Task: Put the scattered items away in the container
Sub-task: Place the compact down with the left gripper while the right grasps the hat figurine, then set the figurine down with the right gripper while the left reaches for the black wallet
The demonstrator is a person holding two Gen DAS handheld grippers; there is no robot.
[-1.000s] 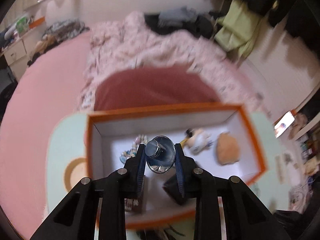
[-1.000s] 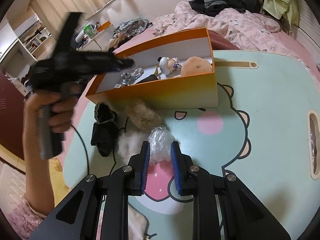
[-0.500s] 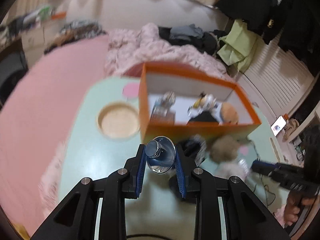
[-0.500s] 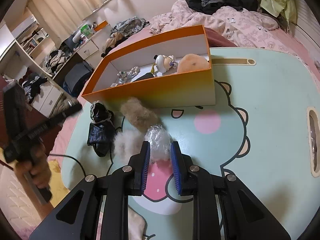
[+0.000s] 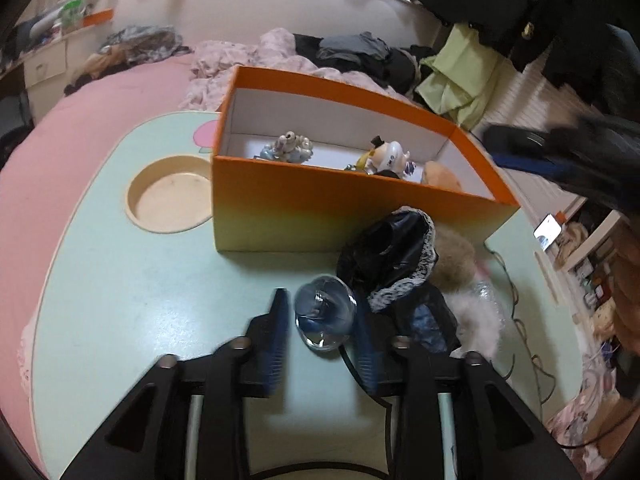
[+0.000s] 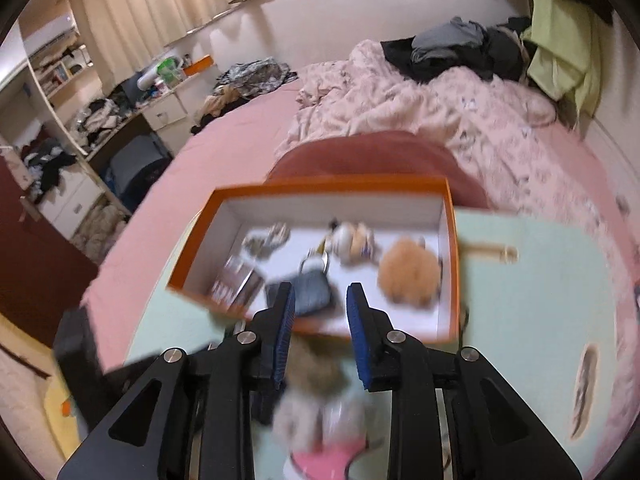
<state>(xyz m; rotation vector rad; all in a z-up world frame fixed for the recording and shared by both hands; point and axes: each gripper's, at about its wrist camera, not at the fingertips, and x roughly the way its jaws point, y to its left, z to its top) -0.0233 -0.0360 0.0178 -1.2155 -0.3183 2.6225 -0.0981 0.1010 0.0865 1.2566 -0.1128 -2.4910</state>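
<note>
Left gripper (image 5: pixel 320 320): spread wide around glass perfume bottle (image 5: pixel 325 313), unheld, just outside orange box (image 5: pixel 344 208); right gripper (image 6: pixel 320 320): wide, empty, above box. Risk: bottle rolling when nudged; glass is slippery.

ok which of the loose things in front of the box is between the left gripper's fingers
The clear glass piece, between the open left gripper. The black pouch and fluffy balls lie further right, beside the orange box.
</note>
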